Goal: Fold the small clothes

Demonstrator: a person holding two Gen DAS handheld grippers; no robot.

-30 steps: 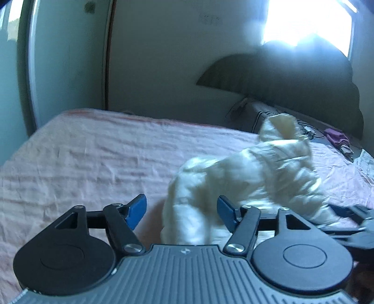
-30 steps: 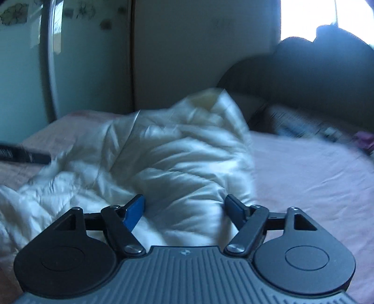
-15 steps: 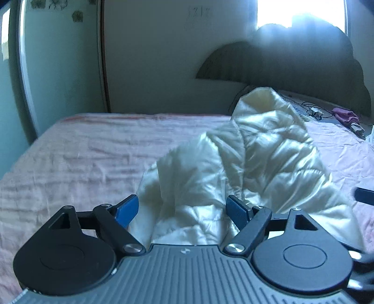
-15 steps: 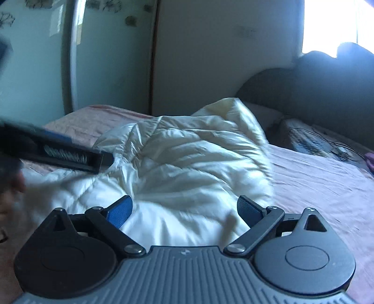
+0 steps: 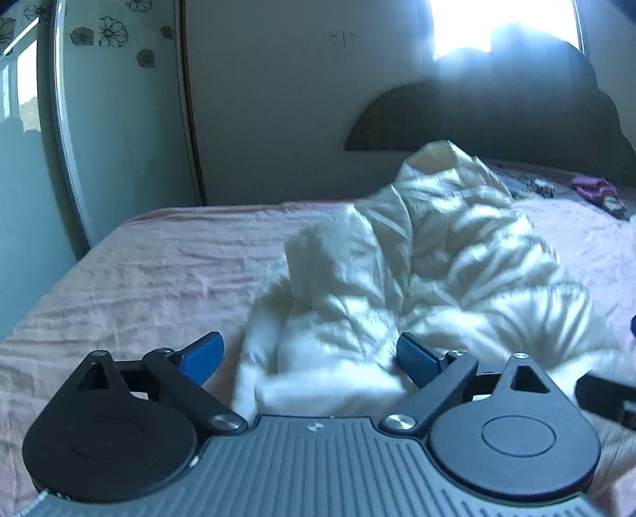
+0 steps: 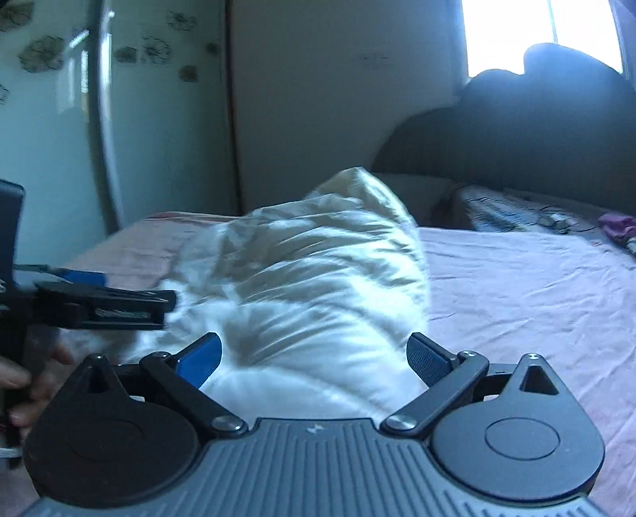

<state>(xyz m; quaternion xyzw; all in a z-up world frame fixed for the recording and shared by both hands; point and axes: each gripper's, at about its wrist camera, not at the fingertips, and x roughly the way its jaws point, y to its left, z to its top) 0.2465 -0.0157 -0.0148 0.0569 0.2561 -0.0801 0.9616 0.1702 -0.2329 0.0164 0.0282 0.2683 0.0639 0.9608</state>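
A white puffy quilted jacket (image 5: pixel 437 278) lies crumpled in a heap on the pink bed sheet (image 5: pixel 159 278). My left gripper (image 5: pixel 310 352) hovers low at the jacket's near left end. Its blue pads stand wide and are still opening, with a fold of fabric between them that they do not press. My right gripper (image 6: pixel 314 354) sits over the jacket (image 6: pixel 310 278) at its near right end. Its jaws are also opening, and the cloth between them is loose. One black finger (image 6: pixel 119 304) of the left gripper reaches in from the left in the right wrist view, with a hand (image 6: pixel 24 381) behind it.
A dark headboard (image 6: pixel 536 139) backs the bed, below a bright window (image 6: pixel 536 35). A patterned pillow with cables (image 6: pixel 516 210) and a purple item (image 6: pixel 616 226) lie at the far right. A flower-printed wardrobe (image 5: pixel 111 119) stands beyond the bed's left edge.
Both grippers' jaws have widened and let go of the jacket. The raised jacket has slumped onto the bed. The left gripper has sunk toward it.
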